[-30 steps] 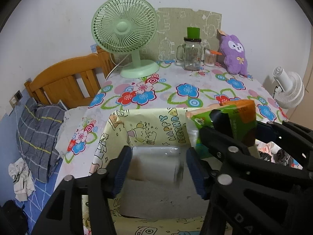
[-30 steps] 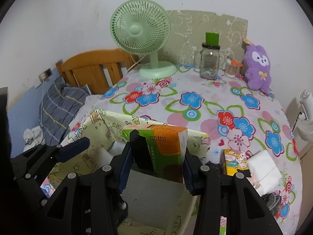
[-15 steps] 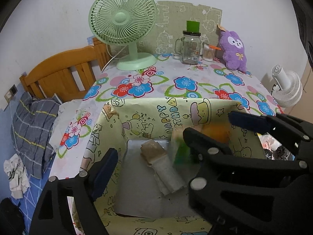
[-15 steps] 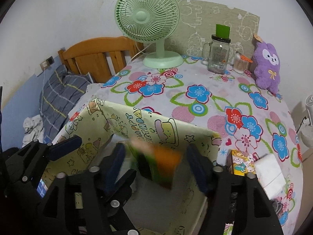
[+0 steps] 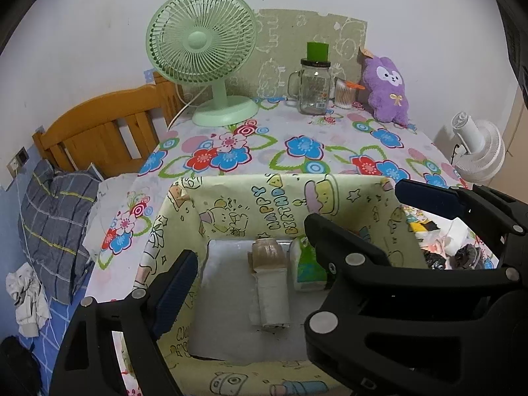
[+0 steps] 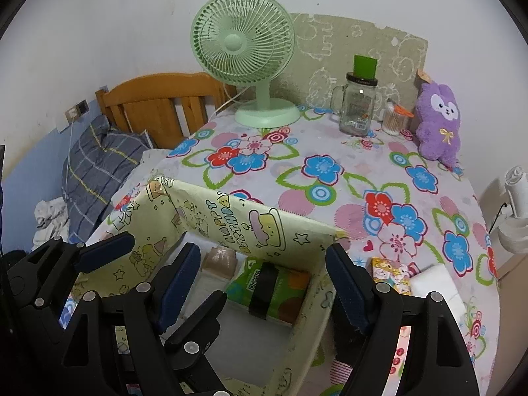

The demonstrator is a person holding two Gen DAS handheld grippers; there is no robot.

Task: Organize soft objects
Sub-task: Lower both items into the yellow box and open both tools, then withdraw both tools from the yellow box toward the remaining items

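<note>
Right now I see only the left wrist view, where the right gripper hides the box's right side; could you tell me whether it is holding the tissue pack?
Observer: No. The right gripper has its jaws open, and the tissue pack lies loose in the box below them.
Operator: Thank you. Is anything left outside the box?
Observer: Yes. A small yellow pack and a white packet lie on the table, just right of the box.

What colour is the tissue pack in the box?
Green and orange tissue pack; right wrist view.
</note>
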